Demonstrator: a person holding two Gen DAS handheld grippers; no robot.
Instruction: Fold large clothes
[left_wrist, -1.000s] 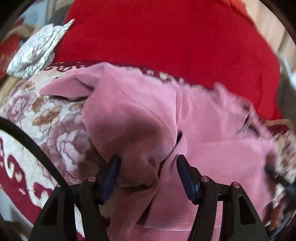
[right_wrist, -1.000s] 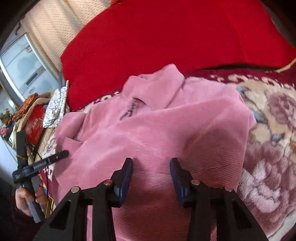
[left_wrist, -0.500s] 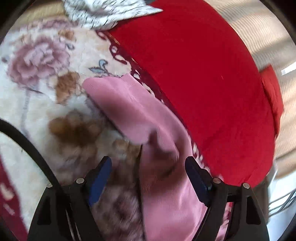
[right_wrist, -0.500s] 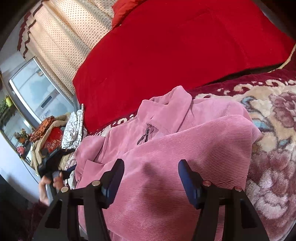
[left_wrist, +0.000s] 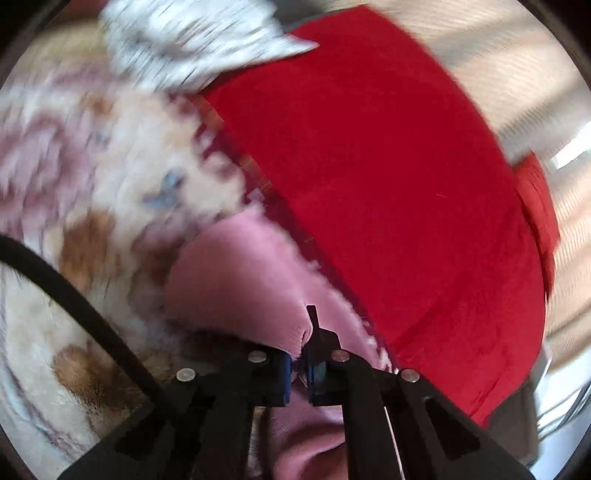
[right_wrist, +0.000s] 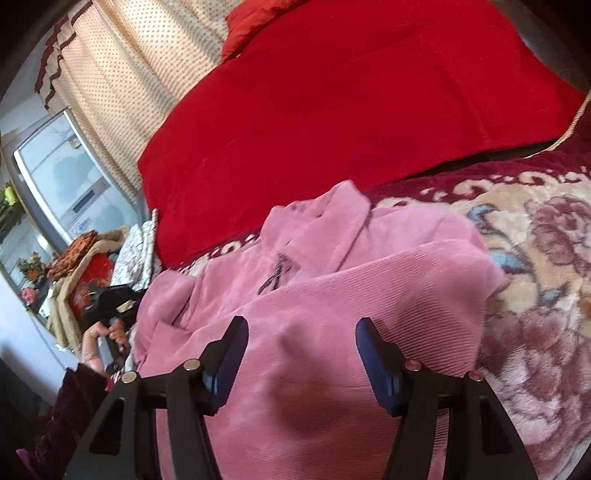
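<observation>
Left gripper (left_wrist: 299, 363) fingers pinched on pink corduroy jacket (right_wrist: 332, 295) sleeve, floral blanket (left_wrist: 92, 184) beyond; right gripper (right_wrist: 301, 354) fingers spread wide, nothing held, jacket body between them

We see a bed covered by a floral blanket (right_wrist: 546, 266) in cream, rose and maroon. On it lie 3 things: a pink corduroy jacket (right_wrist: 369, 295) spread near us, a red quilt (right_wrist: 351, 99) behind it, and a white patterned cloth (left_wrist: 192, 37) at the far corner.
</observation>
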